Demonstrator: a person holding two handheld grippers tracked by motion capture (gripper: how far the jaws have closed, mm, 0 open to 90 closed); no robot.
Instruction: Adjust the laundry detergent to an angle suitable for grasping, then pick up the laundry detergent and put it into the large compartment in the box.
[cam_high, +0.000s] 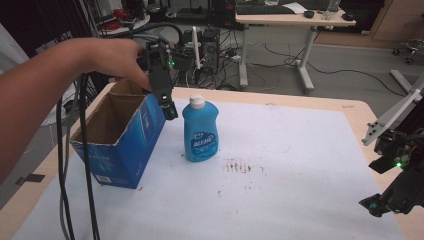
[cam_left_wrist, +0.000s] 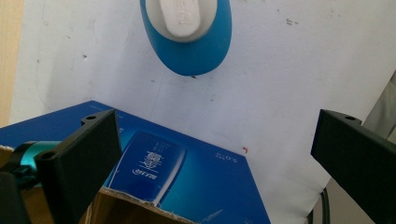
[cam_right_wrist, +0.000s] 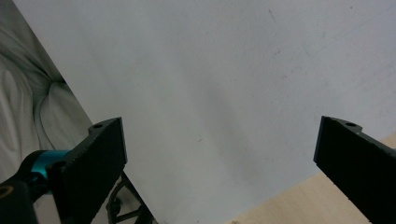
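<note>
Surface finishes
Bottle (cam_high: 200, 132): glossy blue plastic, matt white cap. Box (cam_high: 120, 137): printed cardboard, raw brown inside. Table cover (cam_high: 290, 165): matt white.

no print here that i can actually read. the blue bottle (cam_high: 200, 131) at 12 o'clock of my left gripper view has a white-lettered front label, seen from the high view, too blurred to make out. its white cap (cam_left_wrist: 182, 16) carries embossed marks, illegible. the blue box (cam_high: 121, 141), at 9 o'clock of the bottle, has a panel with white stylised characters (cam_left_wrist: 150, 163) and a tiny line of digits at about 3 o'clock of them (cam_left_wrist: 227, 157); can't resolve either. smaller white print low on the box front (cam_high: 103, 178), also unreadable.
</note>
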